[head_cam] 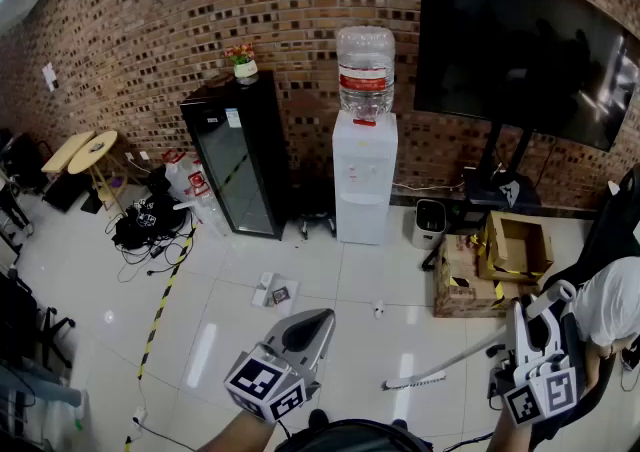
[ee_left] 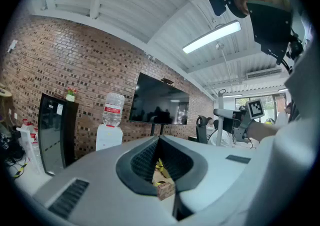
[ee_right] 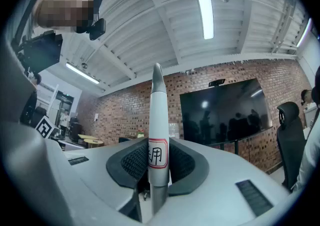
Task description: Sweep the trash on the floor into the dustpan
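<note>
My right gripper [head_cam: 535,315] [ee_right: 158,157] is shut on a long grey-white broom handle [head_cam: 450,362] [ee_right: 157,110] with a red-bordered label. In the head view the handle slants down to the left above the white floor tiles, and its brush end is hidden. My left gripper [head_cam: 318,318] [ee_left: 159,142] is held low in front of me, jaws together with nothing between them. A flat white packet [head_cam: 265,289] lies on the floor next to a small dark square [head_cam: 281,294], and a small white scrap [head_cam: 378,309] lies further right. I see no dustpan.
Against the brick wall stand a water dispenser [head_cam: 364,180], a black glass-door fridge [head_cam: 235,155] and a large TV [head_cam: 520,40]. Cardboard boxes [head_cam: 490,260] sit at the right, tangled cables [head_cam: 148,225] at the left. Yellow-black tape [head_cam: 160,300] crosses the floor. A person in white [head_cam: 612,305] sits at the far right.
</note>
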`<state>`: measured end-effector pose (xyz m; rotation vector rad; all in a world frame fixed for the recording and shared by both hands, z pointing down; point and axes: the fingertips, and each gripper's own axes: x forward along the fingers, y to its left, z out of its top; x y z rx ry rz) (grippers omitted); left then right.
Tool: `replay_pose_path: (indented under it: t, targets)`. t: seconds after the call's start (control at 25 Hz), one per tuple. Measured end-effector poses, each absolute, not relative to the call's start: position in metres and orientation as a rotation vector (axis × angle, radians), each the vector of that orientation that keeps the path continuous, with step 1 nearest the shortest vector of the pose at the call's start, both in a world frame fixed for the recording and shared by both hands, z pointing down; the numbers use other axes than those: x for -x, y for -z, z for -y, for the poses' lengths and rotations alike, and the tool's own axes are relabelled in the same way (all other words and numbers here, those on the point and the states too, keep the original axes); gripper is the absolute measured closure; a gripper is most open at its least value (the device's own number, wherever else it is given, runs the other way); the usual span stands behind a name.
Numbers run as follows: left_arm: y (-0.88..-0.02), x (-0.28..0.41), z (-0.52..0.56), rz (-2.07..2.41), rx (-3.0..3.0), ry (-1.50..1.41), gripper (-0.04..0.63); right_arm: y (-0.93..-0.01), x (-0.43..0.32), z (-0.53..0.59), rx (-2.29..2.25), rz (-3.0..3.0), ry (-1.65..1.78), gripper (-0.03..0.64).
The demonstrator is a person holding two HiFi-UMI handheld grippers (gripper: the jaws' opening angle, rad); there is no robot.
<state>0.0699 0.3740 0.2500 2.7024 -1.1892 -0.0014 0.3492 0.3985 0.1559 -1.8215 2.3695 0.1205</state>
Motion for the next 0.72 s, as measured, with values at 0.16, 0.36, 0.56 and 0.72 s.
replay_pose_path:
  t: [0.16,0.36,0.56,0.72]
  targets:
    - [-0.251,-0.028,-0.363,1.18,-2.7,0.023,0.589,-0.154,-0.316,-0.387,1.851,-2.352,-0.141,0.518]
    - [-0.258,0.021,-0.339,1.166,-2.685,0.024,0.591,-0.155,-0.278,-0.358,1.882,-2.348,-0.158,0.518]
    - [-0.26,0.025,-0.317,1.19,-2.697,0.027,0.589,-0.163,-0.262,-0.336,1.828,-2.37,-0.144,0.518]
    - [-0.267,0.017,-0.284,1.233,-2.656,0.009,0.591,-0.171,-0.27,-0.307,1.79,-2.35,-0.103,0.518]
